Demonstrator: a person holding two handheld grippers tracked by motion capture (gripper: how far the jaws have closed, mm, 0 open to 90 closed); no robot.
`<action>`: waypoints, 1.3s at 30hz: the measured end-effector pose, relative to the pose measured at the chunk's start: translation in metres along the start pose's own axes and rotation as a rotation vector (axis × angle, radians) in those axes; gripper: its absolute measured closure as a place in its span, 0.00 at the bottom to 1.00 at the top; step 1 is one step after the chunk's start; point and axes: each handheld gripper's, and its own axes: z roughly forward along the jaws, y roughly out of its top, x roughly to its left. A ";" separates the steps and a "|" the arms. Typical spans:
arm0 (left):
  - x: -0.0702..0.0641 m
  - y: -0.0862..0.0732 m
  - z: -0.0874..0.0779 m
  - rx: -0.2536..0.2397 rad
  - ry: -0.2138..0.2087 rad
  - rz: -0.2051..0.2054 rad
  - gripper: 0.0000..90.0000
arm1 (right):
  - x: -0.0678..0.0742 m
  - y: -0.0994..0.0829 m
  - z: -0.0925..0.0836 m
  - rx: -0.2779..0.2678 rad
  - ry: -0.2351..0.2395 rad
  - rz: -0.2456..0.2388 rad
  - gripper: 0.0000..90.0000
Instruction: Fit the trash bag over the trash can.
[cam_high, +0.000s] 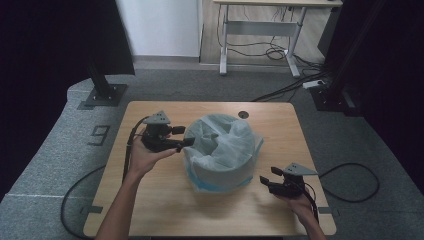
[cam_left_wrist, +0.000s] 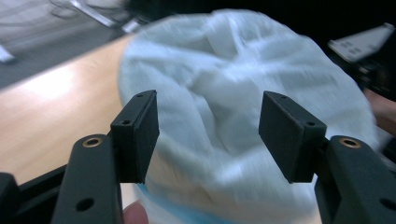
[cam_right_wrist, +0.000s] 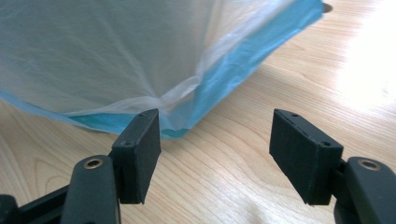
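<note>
On wooden table (cam_high: 165, 200) | round bin (cam_high: 223, 172), crinkly translucent liner (cam_high: 222, 142) | left gripper (cam_high: 186, 136) released | right gripper (cam_high: 267, 175) released

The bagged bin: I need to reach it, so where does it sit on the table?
In the high view the bagged bin stands near the middle of the wooden table, between the left tongs and the right tongs.

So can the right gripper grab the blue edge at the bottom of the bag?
Probably yes. The right gripper has open jaws aimed at the blue edge of the bag, with just bare table between them.
</note>
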 end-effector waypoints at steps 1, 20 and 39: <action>-0.002 0.006 0.005 -0.011 0.010 -0.009 0.42 | -0.001 -0.001 -0.001 0.003 -0.004 0.010 0.36; -0.021 0.059 0.078 0.160 -0.078 0.052 0.40 | -0.004 -0.009 -0.012 0.008 -0.047 0.027 0.36; -0.032 0.080 0.125 0.258 -0.122 0.112 0.43 | -0.008 -0.012 -0.010 0.039 -0.043 0.046 0.35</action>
